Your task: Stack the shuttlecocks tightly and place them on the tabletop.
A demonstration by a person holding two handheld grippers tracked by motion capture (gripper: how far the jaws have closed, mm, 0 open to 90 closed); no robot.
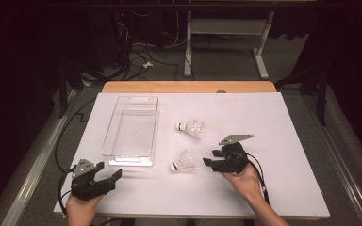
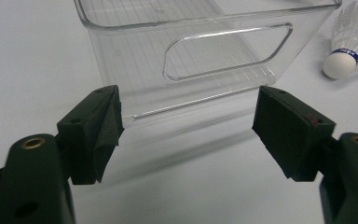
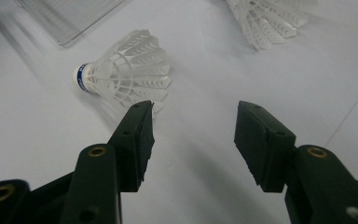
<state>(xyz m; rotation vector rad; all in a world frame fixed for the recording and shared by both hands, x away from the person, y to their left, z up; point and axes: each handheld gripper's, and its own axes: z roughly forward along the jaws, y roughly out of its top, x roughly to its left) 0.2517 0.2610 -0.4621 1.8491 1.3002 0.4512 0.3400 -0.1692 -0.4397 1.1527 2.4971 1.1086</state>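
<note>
While jaws gape, right gripper [image 3: 193, 140] near shuttlecock [image 3: 123, 74], clear bin [image 1: 132, 129] beyond.

Both grippers held low over the table, jaws apart, nothing between them.

The left gripper [image 1: 106, 178] sits near the table's front left corner, gripped from below by the left hand [image 1: 81, 207], jaws spread wide and aimed away from the person. The right gripper [image 1: 210, 157] sits right of centre toward the front edge, held by the right hand [image 1: 243, 181], jaws parted and aimed leftward.
</note>
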